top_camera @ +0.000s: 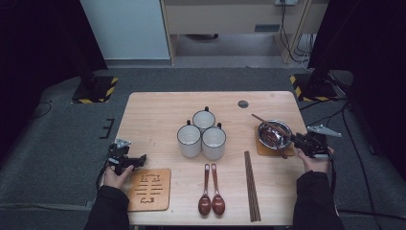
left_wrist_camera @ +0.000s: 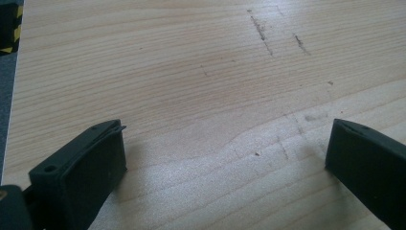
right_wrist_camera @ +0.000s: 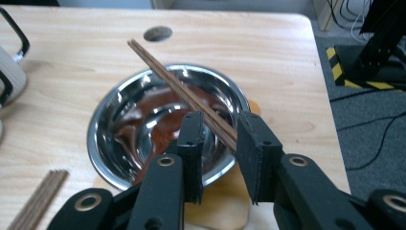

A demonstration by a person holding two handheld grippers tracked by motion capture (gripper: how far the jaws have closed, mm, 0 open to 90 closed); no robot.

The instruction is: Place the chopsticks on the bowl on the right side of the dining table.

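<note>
Chopsticks (right_wrist_camera: 191, 98) rest across the bowl (right_wrist_camera: 110, 124) between the right gripper's (right_wrist_camera: 219, 139) loosened jaws; they could roll off. Left gripper (left_wrist_camera: 225, 158) is spread.

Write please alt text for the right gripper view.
The right tongs stand slightly open around brown chopsticks that lie across a steel bowl. The bowl sits on a wooden table.

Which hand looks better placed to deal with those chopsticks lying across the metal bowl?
The right. Its hand-held gripper already has the chopsticks between its parted jaws, over the bowl. The left hand-held gripper sits open at the far table edge beside the wooden trivet.
</note>
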